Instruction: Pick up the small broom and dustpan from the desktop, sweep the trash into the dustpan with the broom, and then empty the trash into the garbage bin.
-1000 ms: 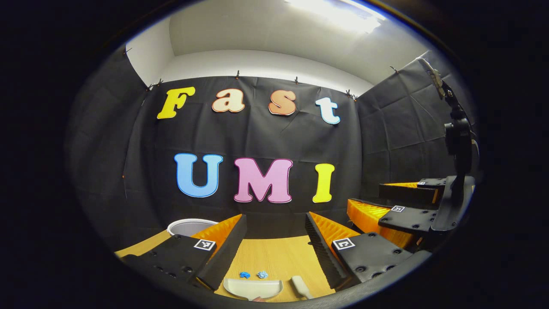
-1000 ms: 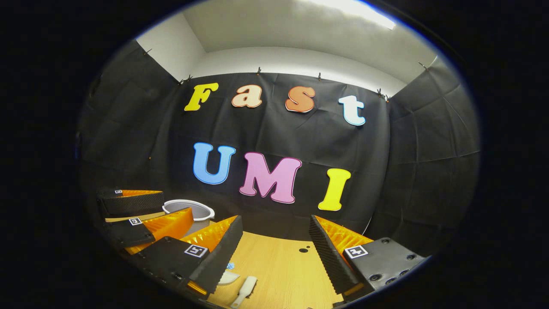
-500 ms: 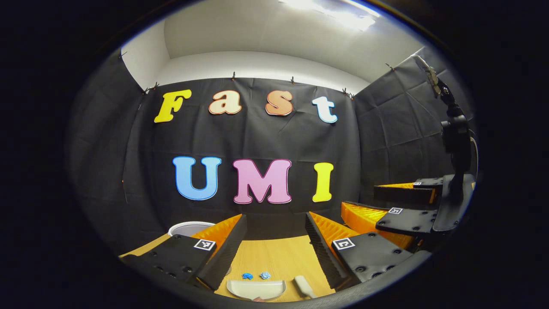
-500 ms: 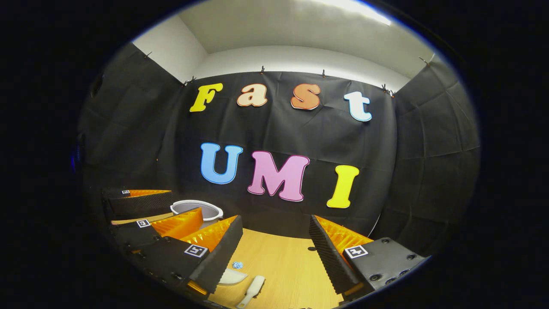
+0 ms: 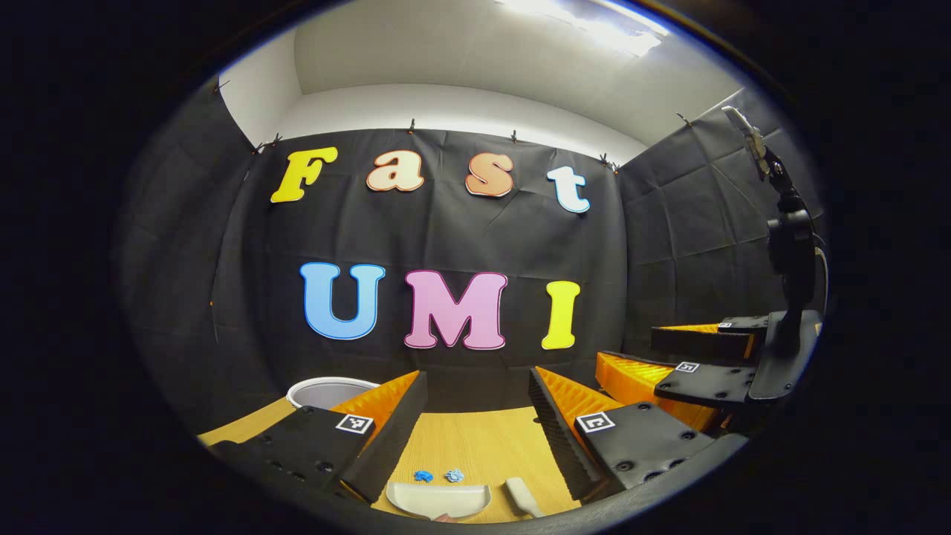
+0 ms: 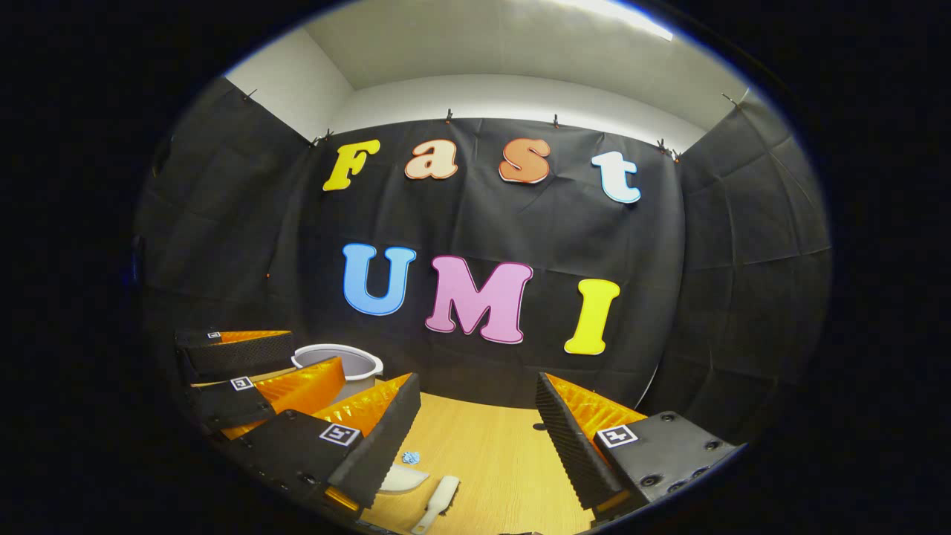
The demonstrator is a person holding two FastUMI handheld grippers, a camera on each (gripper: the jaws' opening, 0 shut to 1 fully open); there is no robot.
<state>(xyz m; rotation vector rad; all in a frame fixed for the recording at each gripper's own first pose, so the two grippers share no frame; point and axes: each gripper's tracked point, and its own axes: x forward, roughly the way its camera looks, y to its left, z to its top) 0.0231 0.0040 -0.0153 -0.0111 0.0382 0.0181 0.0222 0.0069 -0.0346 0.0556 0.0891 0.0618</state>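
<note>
dustpan (image 5: 438, 499) and broom (image 5: 521, 496) between parted left fingers (image 5: 386, 438)

Light: bright ceiling lamp (image 5: 579, 18) overhead, blown out to white glare | Ceiling (image 6: 513, 52): evenly lit, greying toward the corners | Black cloth wall (image 5: 446, 230): matte, dim, soft creases visible | Desktop (image 6: 490, 461): warm, well lit, faint shadows | Optics: strong fisheye bending, edges darken and soften | Focus: centre sharp
</note>
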